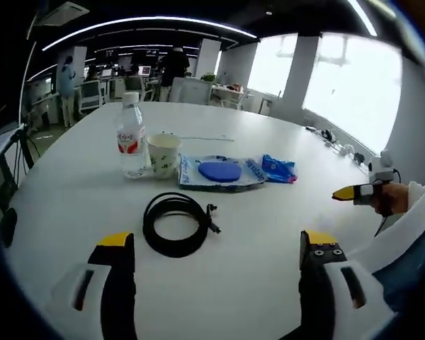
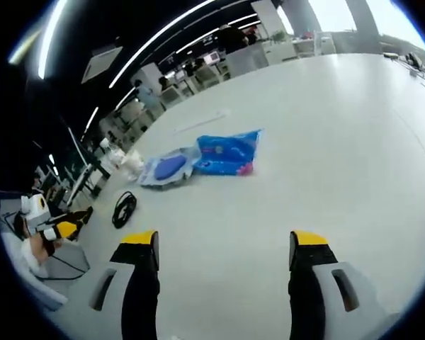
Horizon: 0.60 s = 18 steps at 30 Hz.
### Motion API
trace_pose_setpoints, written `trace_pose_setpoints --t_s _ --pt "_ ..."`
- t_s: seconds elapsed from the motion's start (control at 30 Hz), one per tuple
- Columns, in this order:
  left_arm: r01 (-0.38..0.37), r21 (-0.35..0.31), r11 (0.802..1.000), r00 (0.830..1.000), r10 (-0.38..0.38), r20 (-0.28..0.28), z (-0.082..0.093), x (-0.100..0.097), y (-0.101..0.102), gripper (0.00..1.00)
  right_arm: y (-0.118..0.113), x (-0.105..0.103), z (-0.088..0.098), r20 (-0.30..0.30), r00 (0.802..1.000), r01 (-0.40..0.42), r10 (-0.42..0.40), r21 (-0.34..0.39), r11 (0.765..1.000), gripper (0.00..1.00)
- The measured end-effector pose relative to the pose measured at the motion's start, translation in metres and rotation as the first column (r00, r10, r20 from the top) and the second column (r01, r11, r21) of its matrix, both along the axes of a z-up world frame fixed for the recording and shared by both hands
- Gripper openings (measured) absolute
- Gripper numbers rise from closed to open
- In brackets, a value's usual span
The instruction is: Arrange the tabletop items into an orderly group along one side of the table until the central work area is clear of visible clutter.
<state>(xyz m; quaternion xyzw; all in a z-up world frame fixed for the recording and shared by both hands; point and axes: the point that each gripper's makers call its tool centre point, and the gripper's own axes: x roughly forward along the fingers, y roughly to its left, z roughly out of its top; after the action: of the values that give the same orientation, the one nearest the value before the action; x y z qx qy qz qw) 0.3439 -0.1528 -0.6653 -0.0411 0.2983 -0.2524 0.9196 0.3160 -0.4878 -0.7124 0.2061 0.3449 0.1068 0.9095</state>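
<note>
1. On the wide white tabletop [image 1: 283, 234], in the left gripper view, the left tongs [image 1: 217, 251] hover with their two yellow-tipped black jaws spread wide apart, nothing between them.
2. Just beyond those jaws lies a coiled black cable [image 1: 176, 224], flat on the surface, its plug end pointing right.
3. Further back, a clear plastic water bottle with a red label and white cap [image 1: 131, 134] stands upright, and a white paper cup [image 1: 163, 155] stands just beside it on the right, close enough that I cannot tell if they touch.
4. Right of the cup lies a flat clear-and-blue plastic pouch with a dark blue oval pad inside [image 1: 219, 172]; near its right edge sits a small crumpled blue wrapper [image 1: 278, 168].
5. At the right edge of this view the other tongs come in, a yellow tip [image 1: 343, 193] held in a person's hand [image 1: 391, 197], above a white sleeve [image 1: 411, 230].
6. Over to the right gripper view: the right tongs [image 2: 225, 256] are spread open as well, empty, over bare tabletop [image 2: 340, 156].
7. From here the blue wrapper [image 2: 227, 154] and the pouch [image 2: 168, 168] lie side by side in mid-table, the black cable [image 2: 123, 209] off to the left near the edge.
8. Far left, the left tongs' yellow tip [image 2: 66, 229] shows beside the person's hand [image 2: 37, 248].
9. Behind the tabletop, desks, chairs and standing people [image 1: 65, 78] fill the office under long ceiling light strips [image 1: 149, 21].
</note>
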Motion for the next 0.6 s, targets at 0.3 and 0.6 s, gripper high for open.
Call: trace_pose_setpoints --t_s 0.3,0.6 --pt "-0.004 0.023 1.0 1.0 0.004 0.013 -0.001 -0.005 0.02 1.0 0.014 0.003 -0.001 0.001 1.0 0.006 -0.006 0.014 1.0 0.73" --pt "0.031 0.054 0.998 0.999 -0.033 0.04 0.002 -0.015 0.027 1.0 0.02 0.003 0.0 -0.002 1.0 0.021 -0.021 0.028 0.999 0.72"
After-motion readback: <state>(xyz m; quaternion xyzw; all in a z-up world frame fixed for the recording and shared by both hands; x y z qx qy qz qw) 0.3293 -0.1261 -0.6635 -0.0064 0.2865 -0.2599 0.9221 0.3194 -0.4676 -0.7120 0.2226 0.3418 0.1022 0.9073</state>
